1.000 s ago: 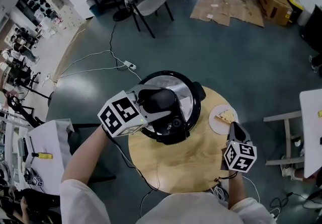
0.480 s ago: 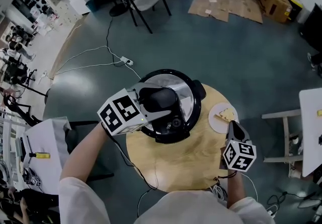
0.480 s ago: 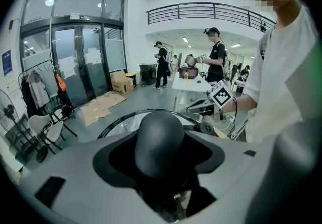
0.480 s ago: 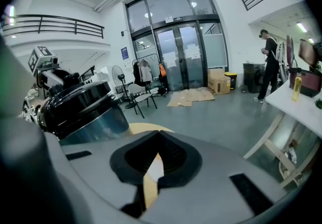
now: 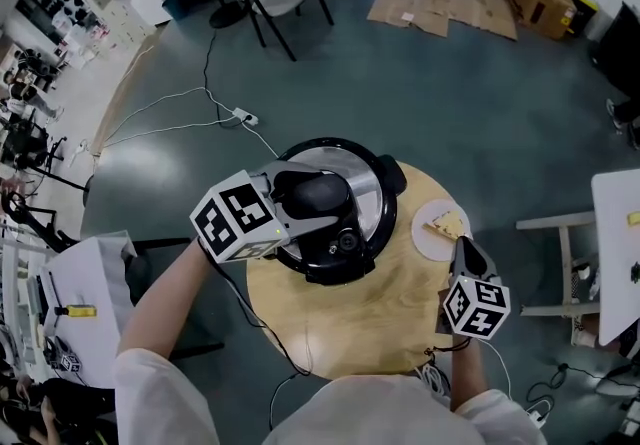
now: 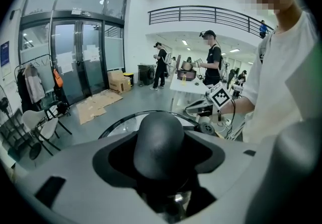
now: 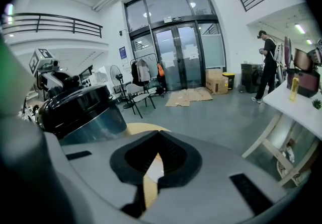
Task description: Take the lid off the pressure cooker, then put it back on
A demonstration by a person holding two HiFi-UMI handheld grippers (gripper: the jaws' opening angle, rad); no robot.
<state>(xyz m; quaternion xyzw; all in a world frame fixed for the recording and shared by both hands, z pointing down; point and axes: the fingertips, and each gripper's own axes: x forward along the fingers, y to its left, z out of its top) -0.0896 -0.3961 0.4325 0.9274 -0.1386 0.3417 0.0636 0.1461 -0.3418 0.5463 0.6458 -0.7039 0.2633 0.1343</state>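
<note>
Table: a round wooden table [image 5: 350,333] carries everything.
Cooker: the pressure cooker [image 5: 332,273] stands at the table's far left edge, and its black rim overhangs that edge a little.
Lid: the lid [image 5: 368,195] sits flat on the pot, not lifted off.
Left tongs: the left gripper [image 5: 322,195] reaches in from the left, half closed with a jaw on either side of the lid handle [image 6: 161,140], holding it.
Right tongs: the right gripper [image 5: 464,251] hangs over the table's right edge, well apart from the cooker, with its jaws brought together on nothing.
Plate: a white plate [image 5: 425,241] lies at the right edge, just beyond the right gripper's tip, with a pale scrap of food [image 5: 447,226] on it.
Step in hand: the lid is gripped while seated. This is probably the start of taking it off, though it could equally be the end of putting it back.
Next move: if it is coming off, the lid likely needs a turn to unlock and then a straight lift. Nothing steadies the pot, so it may turn along with the lid.
Left gripper view only: the domed handle fills the pocket between the pads.
Right gripper view only: the pot's steel side wall [image 7: 95,122] shows below the black lid rim, and this gripper's tips meet.
Head view only: it shows where the cooker, the plate and both grippers sit on the table.
</note>
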